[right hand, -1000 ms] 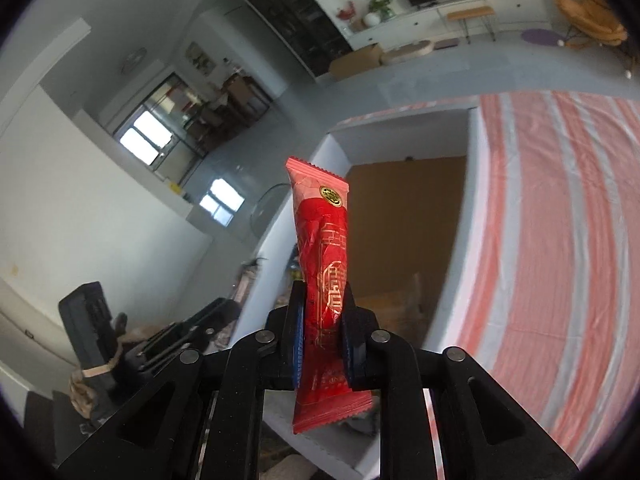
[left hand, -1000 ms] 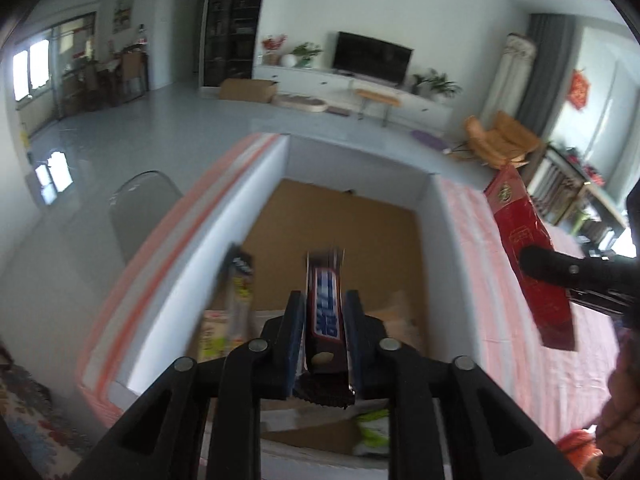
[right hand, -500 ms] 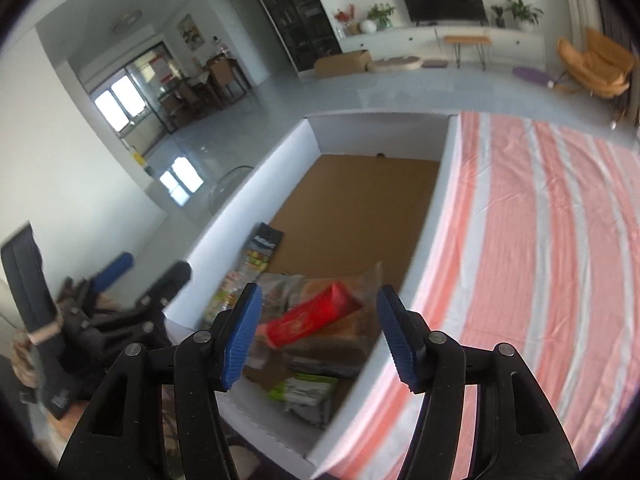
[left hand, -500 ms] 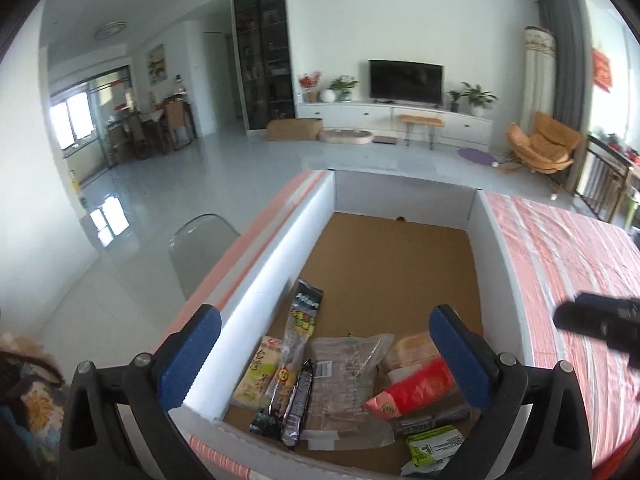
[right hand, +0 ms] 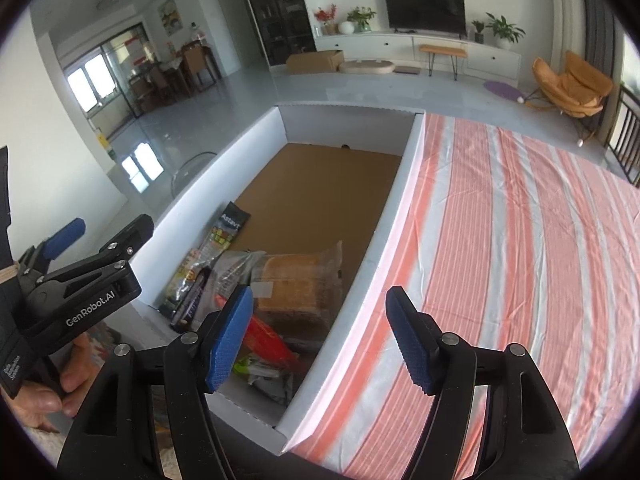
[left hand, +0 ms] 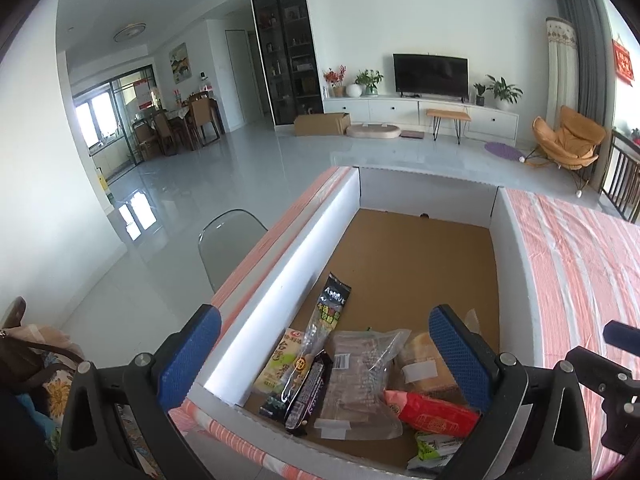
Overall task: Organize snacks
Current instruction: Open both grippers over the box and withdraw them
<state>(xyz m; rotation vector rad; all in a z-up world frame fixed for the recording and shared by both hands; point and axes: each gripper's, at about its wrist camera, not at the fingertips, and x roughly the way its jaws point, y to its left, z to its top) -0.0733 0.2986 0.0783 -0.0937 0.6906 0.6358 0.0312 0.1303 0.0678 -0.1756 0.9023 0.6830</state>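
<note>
A white-walled box [left hand: 280, 276] with a brown cardboard floor holds several snacks at its near end. A red packet [left hand: 432, 410] lies at the near right, beside a clear bag of biscuits [left hand: 360, 372], a bread pack [right hand: 296, 288], a dark bar [left hand: 308, 390] and a long black-topped packet [left hand: 330, 312]. My left gripper [left hand: 324, 360] is open and empty above the near end of the box. My right gripper [right hand: 320, 336] is open and empty over the box's right wall [right hand: 384, 240]. The red packet also shows in the right wrist view [right hand: 268, 338].
The box sits on a table with an orange-and-white striped cloth [right hand: 520, 240] that stretches to the right. A clear chair [left hand: 228, 248] stands left of the table. The far part of the box floor [left hand: 412, 256] is bare cardboard.
Both grippers opened: the left let go of the dark bar and the right let go of the red packet. Both snacks now lie in the box, and both grippers have drawn back slightly.
</note>
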